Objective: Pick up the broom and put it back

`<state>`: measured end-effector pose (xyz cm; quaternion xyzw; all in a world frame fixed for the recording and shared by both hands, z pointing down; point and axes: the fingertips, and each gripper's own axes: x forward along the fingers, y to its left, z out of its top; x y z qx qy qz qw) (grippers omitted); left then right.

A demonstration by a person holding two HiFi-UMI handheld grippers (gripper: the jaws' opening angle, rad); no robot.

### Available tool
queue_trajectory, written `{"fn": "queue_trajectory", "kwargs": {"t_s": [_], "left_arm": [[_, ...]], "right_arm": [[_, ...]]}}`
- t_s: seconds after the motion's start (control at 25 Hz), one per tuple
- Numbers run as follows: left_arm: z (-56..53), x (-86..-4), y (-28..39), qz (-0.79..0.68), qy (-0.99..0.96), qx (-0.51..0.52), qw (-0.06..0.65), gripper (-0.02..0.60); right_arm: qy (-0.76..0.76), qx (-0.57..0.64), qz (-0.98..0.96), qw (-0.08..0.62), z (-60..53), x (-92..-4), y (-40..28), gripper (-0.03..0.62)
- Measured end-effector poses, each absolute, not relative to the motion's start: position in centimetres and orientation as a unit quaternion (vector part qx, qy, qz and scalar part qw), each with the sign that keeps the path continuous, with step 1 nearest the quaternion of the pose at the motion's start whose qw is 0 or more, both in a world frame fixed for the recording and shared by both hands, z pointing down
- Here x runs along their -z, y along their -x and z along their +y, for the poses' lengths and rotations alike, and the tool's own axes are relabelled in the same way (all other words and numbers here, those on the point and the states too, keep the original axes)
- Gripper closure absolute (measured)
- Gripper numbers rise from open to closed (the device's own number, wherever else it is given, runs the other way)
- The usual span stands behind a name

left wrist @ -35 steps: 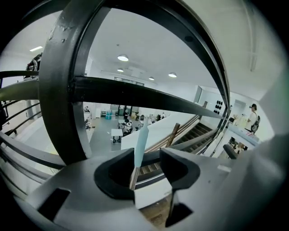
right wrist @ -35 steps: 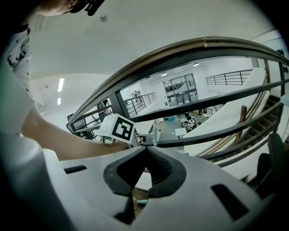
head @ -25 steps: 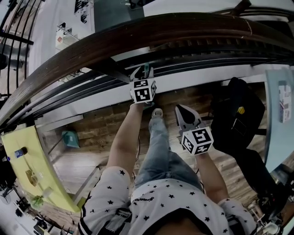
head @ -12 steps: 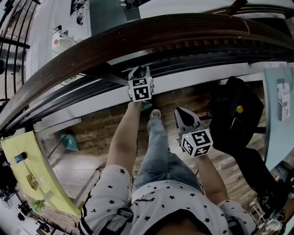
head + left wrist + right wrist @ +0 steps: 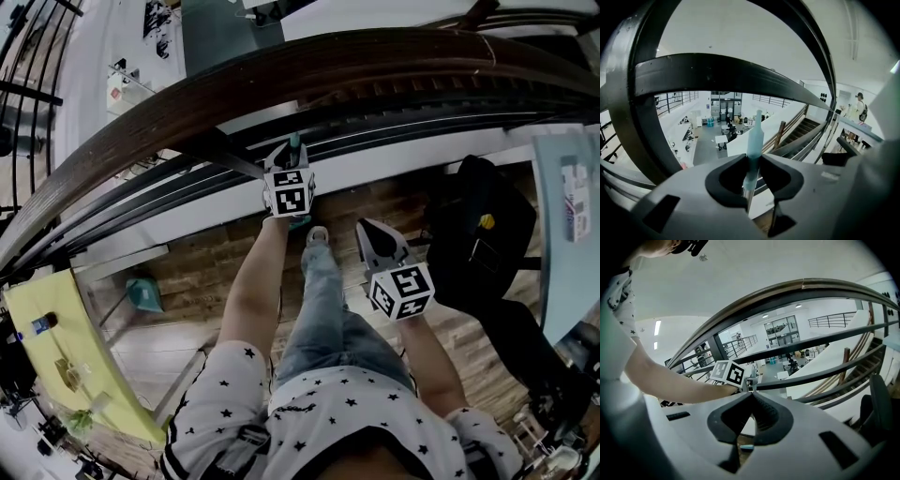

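While the left hand-held gripper (image 5: 289, 150) reaches up against the railing, I can see its jaws closing on the one broom (image 5: 753, 136) in the scene. The handle stands nearly upright between the two jaws. Its pale teal grip pokes out past the fingertips, and the metal shaft runs down behind them. Both pads look to be pressing on the grip. From the head view only the teal tip shows above this gripper's marker cube (image 5: 290, 189), and the brush end is hidden from me.

The right hand-held gripper (image 5: 370, 230) hangs lower and nearer the person's body, to the right of the left one and apart from it. Its jaws are pinched together at the tips with nothing between them.

Beyond both grippers runs one curved wooden handrail (image 5: 281, 75), with at least three dark bars (image 5: 820, 342) below it. Well to the left of the left gripper, down on the wooden floor (image 5: 216, 262), lies one small teal object (image 5: 142, 289). Farther left still is one yellow bench (image 5: 52, 309). To the right of the right gripper sits one black chair (image 5: 483, 234).
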<state>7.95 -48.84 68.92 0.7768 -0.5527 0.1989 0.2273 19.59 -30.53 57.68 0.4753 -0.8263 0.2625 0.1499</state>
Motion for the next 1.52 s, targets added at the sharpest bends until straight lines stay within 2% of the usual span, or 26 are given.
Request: {"fn": "queue_trajectory", "kwargs": {"t_s": [0.72, 1.52], "left_arm": [[-41.2, -66.6, -7.8, -0.553, -0.774, -0.23, 0.207, 0.483], [-31.9, -61.9, -5.2, -0.611, -0.737, -0.206, 0.202, 0.485]], "right_arm": [[-0.475, -0.239, -0.837, 0.13, -27.9, -53.3, -19.9, 0.6], [-0.457, -0.206, -0.858, 0.11, -22.5, -48.8, -20.5, 0.6]]}}
